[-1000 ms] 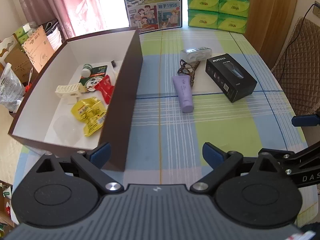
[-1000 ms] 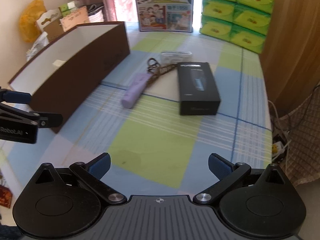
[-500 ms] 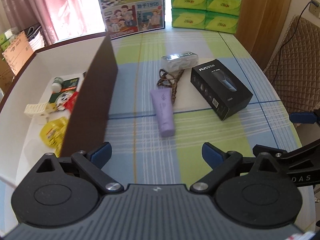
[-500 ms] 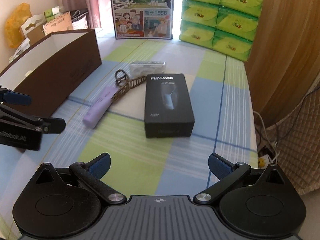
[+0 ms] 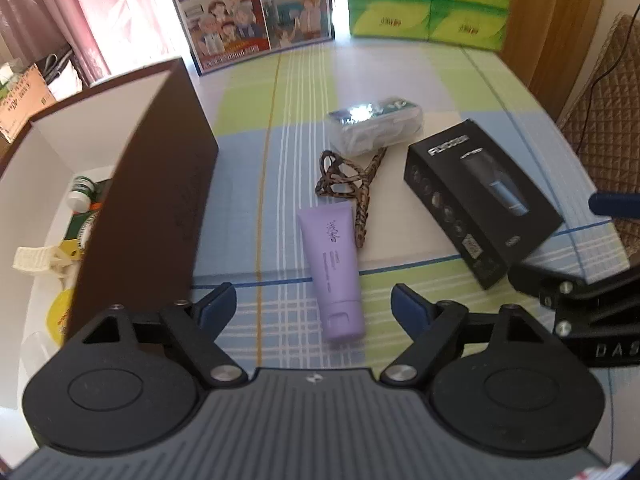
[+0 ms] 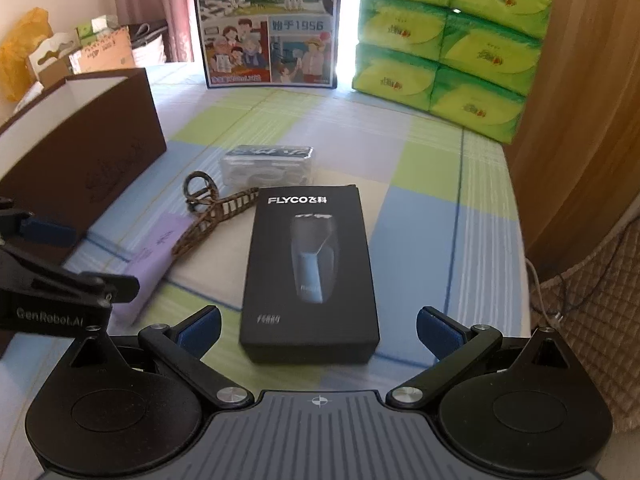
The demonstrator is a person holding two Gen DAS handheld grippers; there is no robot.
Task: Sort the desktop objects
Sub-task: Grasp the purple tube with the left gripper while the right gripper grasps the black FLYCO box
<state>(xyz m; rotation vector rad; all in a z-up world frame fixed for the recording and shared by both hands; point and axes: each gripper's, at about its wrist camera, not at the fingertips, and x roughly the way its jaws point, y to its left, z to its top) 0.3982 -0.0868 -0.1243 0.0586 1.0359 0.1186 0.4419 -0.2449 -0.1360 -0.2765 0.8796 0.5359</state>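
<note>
A purple tube [image 5: 335, 268] lies on the checked tablecloth, its cap end between the tips of my open, empty left gripper [image 5: 314, 308]. A braided brown cord [image 5: 352, 184] lies beside it, and a clear plastic case [image 5: 376, 125] behind. A black FLYCO shaver box [image 6: 310, 272] lies just in front of my open, empty right gripper [image 6: 318, 330]; it also shows in the left wrist view [image 5: 480, 204]. The tube [image 6: 154, 256], cord [image 6: 216, 212] and case [image 6: 270, 164] sit left of the box.
A brown box with a white inside [image 5: 160, 184] stands at the left and holds several small items; it also shows in the right wrist view [image 6: 80, 156]. A poster [image 6: 268, 24] and stacked green tissue packs [image 6: 448, 40] stand at the far edge. A chair [image 5: 600, 120] is at the right.
Both grippers have moved forward and lower. The left now has the tube between its tips; the right has closed in on the black shaver box. Both stay open.
</note>
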